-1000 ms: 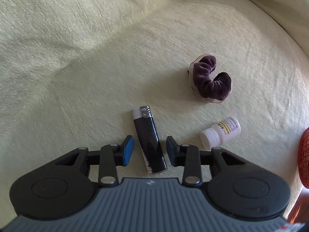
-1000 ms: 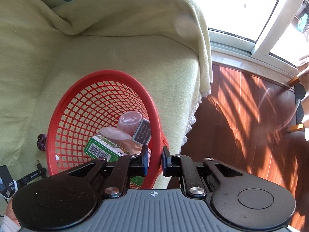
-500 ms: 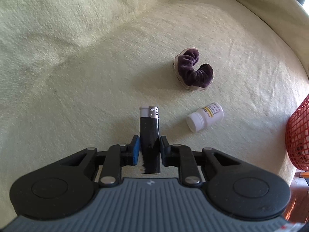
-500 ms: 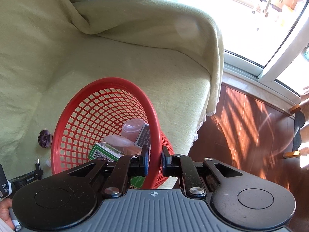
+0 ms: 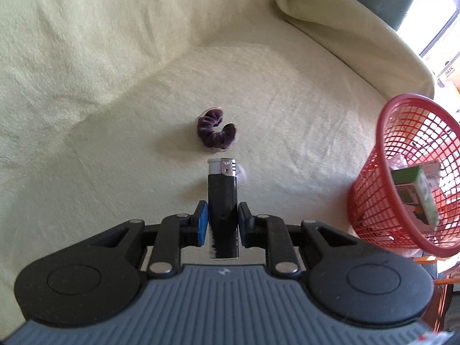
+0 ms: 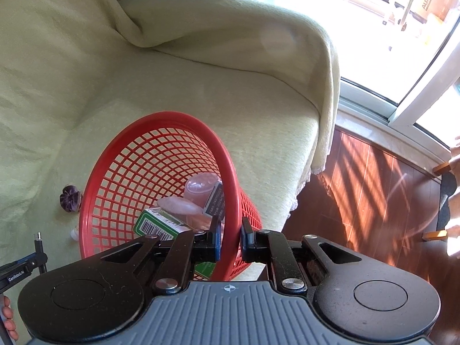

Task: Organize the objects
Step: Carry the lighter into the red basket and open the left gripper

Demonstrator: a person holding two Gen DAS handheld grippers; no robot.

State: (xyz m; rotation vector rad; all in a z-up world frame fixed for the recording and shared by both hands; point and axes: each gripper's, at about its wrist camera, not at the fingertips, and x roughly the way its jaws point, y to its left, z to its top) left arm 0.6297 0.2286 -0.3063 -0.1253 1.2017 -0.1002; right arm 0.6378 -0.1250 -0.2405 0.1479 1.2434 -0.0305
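Observation:
My left gripper [image 5: 222, 218] is shut on a black lighter [image 5: 222, 201] with a white and silver top, held above the pale yellow sofa cover. Beyond it lies a purple velvet scrunchie [image 5: 215, 133]. A white pill bottle [image 5: 241, 172] is mostly hidden behind the lighter's top. My right gripper [image 6: 229, 238] is shut on the rim of a red mesh basket [image 6: 161, 172], which is tilted toward the left gripper. Inside the basket lie a green box [image 6: 158, 224], a pink cup and a dark card. The basket [image 5: 402, 172] shows at the right of the left wrist view.
The sofa's covered armrest [image 6: 258, 37] rises behind the basket. To the right the seat edge drops to a wooden floor [image 6: 373, 195] by a window. A person's fingers [image 6: 7, 319] show at the lower left of the right wrist view.
My left gripper shut on the lighter and lifted it off the sofa. The right gripper raised and tilted the basket, which has come into the left wrist view.

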